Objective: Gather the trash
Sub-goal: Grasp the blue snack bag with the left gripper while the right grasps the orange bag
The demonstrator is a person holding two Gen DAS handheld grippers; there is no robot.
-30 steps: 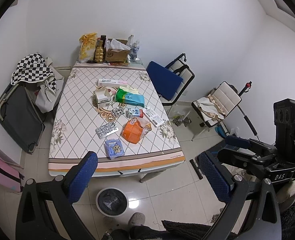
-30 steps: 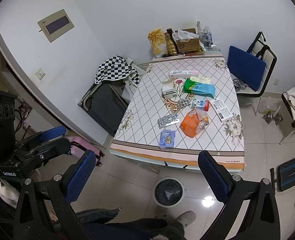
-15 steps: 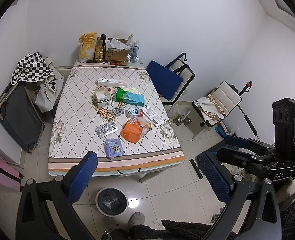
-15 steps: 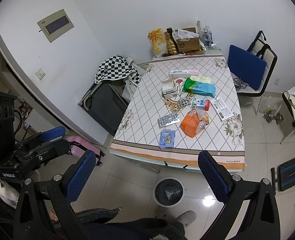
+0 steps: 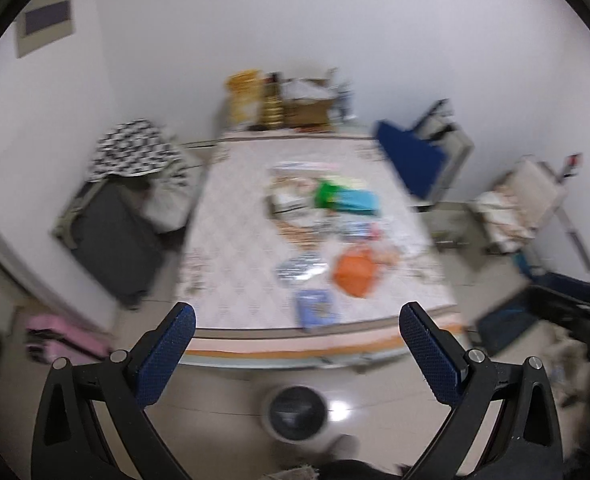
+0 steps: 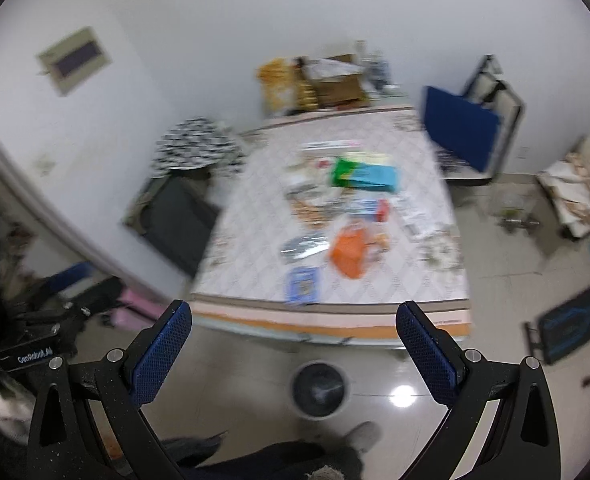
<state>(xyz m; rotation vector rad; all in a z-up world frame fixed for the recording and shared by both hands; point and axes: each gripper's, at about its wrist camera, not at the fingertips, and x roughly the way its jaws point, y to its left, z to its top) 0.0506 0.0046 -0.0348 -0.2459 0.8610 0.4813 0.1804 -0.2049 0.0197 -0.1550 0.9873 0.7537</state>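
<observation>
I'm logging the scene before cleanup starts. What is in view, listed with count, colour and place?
table: one, white diamond-patterned cloth, centre.
orange packet: one, near the table's front.
blue packet: one, at the front edge.
blister pack: one, silver, left of the orange packet.
green and blue bag: one, mid table.
trash bin: one, dark-lined, floor in front of the table.
suitcase: one, dark, left of the table.
chair: one, blue cushion, right.
left gripper: open, empty.
right gripper: open, empty.

Left tool [image 5: 295, 332]: jaws spread wide, blue pads [image 5: 166, 354] facing inward, nothing between them, held level; right tool [image 6: 293, 328]: jaws likewise wide apart, blue pads [image 6: 161, 350] bare, nothing gripped.
</observation>
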